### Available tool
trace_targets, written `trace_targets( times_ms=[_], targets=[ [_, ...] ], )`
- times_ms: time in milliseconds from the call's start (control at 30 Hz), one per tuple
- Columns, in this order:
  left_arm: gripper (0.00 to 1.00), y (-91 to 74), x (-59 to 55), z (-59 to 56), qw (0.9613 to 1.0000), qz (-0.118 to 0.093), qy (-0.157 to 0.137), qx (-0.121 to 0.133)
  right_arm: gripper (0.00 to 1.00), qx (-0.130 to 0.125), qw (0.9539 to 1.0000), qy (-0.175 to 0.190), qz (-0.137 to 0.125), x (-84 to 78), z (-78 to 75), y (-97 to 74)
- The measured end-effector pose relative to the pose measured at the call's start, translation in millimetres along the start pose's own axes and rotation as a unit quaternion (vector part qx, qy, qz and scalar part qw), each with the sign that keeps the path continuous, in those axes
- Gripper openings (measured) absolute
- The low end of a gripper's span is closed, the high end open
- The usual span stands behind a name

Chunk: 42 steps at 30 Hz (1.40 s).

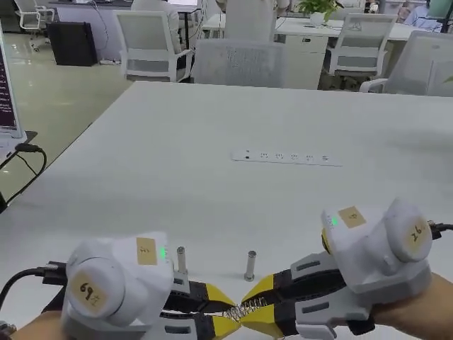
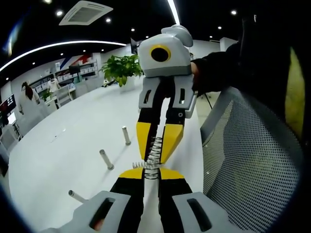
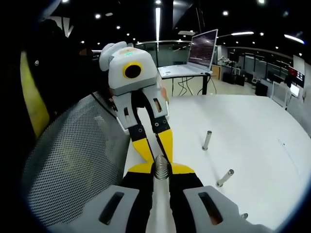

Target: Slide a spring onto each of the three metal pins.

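A small steel spring (image 1: 244, 308) hangs between the two yellow-tipped grippers, which meet tip to tip at the table's near edge. My left gripper (image 1: 230, 316) comes in from the left and my right gripper (image 1: 255, 306) from the right; each looks shut on one end of the spring. In the left gripper view the spring (image 2: 153, 154) runs from my left gripper (image 2: 150, 173) up into the right gripper (image 2: 156, 149). In the right gripper view the spring (image 3: 161, 167) faces me end-on. Two upright pins (image 1: 181, 259) (image 1: 250, 264) stand just beyond the tips. A third pin (image 2: 75, 195) lies further left.
A white power strip (image 1: 287, 157) lies flat mid-table, beyond the pins. Office chairs (image 1: 152, 42) line the far edge. A mesh chair back (image 2: 248, 160) is close behind the grippers. A laptop (image 3: 201, 48) sits on the table's far end. A black cable (image 1: 28, 159) hangs at the left.
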<state>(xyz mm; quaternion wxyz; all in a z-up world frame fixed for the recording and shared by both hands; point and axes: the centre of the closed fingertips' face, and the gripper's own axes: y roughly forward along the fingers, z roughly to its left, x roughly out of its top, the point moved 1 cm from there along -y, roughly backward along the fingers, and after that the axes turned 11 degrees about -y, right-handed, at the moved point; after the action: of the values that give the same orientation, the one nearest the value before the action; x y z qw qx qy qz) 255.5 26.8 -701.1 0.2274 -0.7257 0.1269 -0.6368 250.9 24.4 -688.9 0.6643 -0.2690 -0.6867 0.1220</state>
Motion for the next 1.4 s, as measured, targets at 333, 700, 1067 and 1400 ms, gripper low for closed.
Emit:
trace_targets(
  times_ms=[333,700,1067,1400],
  targets=[
    [0.02,0.3,0.8,0.8,1.0000,-0.003,-0.002,0.002,0.09,0.012,0.9988,-0.016,0.044,1.2,0.4,1.0],
    [0.02,0.2,1.7,3.6,0.9999,-0.009,-0.003,0.007,0.09,0.022,0.9950,-0.028,0.094,1.8,-2.5,2.6],
    [0.03,1.1,0.9,4.4,0.9999,-0.008,0.000,0.009,0.08,0.046,0.9862,-0.063,0.146,3.7,-2.2,5.1],
    [0.03,0.6,1.7,6.8,0.9999,-0.012,-0.005,0.011,0.08,0.072,0.9751,-0.091,0.189,5.1,-4.6,7.5]
  ],
)
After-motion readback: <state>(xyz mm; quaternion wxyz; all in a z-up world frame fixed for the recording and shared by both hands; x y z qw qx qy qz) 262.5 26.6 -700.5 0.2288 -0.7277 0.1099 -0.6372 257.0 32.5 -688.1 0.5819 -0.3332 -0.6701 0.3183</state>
